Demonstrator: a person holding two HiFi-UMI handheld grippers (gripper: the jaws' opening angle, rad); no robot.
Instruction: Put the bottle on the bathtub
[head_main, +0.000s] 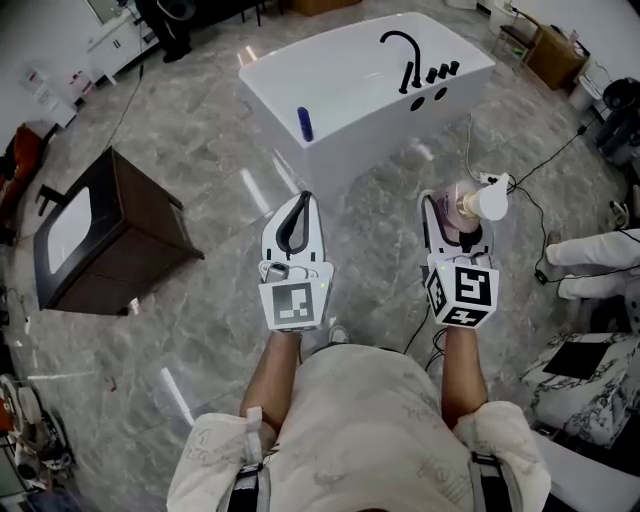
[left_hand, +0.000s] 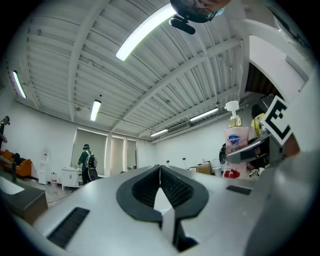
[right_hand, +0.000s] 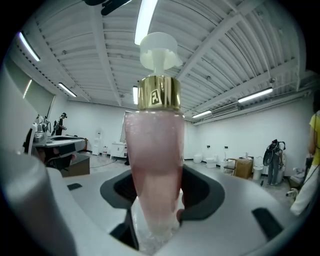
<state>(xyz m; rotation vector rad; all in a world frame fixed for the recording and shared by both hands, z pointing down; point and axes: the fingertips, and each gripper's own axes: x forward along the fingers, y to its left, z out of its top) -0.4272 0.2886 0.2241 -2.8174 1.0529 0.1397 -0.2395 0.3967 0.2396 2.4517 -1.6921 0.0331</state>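
A pink pump bottle (right_hand: 154, 150) with a gold collar and white pump head stands between the pads of my right gripper (right_hand: 155, 187), which is shut on it. In the head view the same bottle (head_main: 470, 207) sits at the tip of the right gripper (head_main: 455, 222), held in the air over the floor. The left gripper (head_main: 294, 222) is beside it at the left, shut with nothing in it, its pads meeting (left_hand: 160, 186). The white bathtub (head_main: 340, 90) with a black faucet (head_main: 405, 55) stands ahead on the floor. The held bottle (left_hand: 236, 145) also shows at the right of the left gripper view.
A dark blue bottle (head_main: 305, 123) stands on the bathtub's near rim. A dark wooden cabinet (head_main: 105, 235) stands at the left. A power strip with cables (head_main: 497, 181) lies on the floor at the right. A cardboard box (head_main: 556, 55) sits at the far right. Marble floor surrounds the tub.
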